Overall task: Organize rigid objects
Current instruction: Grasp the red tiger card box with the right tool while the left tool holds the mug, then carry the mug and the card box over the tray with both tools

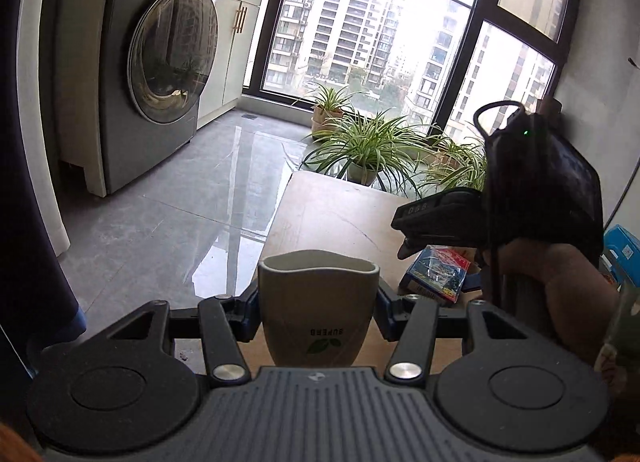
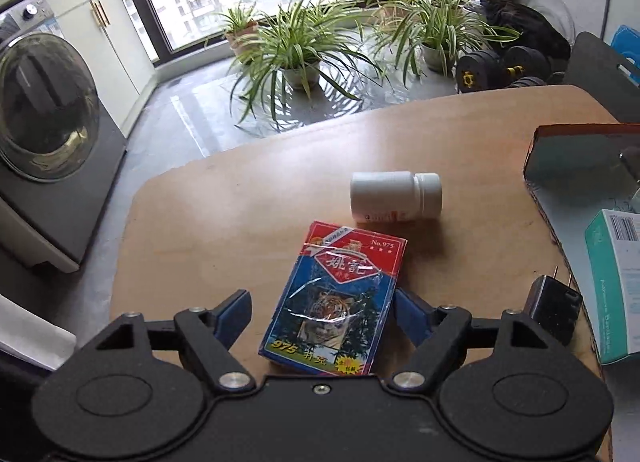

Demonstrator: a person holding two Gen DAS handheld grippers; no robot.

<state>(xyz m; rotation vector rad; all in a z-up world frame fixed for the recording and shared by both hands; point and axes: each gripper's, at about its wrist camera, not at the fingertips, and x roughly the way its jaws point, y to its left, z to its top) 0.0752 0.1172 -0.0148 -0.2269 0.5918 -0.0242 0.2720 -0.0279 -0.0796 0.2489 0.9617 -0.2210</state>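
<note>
The left gripper (image 1: 318, 308) has its fingers (image 1: 247, 312) closed on the sides of a pale cup (image 1: 318, 306) printed with a green leaf, held upright above the near edge of a wooden tabletop (image 1: 340, 213). The right gripper (image 2: 322, 316) stands wide, its blue-padded fingers (image 2: 234, 314) on either side of a red and blue card box (image 2: 336, 298) with a tiger picture, lying flat on the tabletop and not pressed. Just beyond the box a white pill bottle (image 2: 396, 195) lies on its side. A black plug (image 2: 554, 312) sits to the right.
</note>
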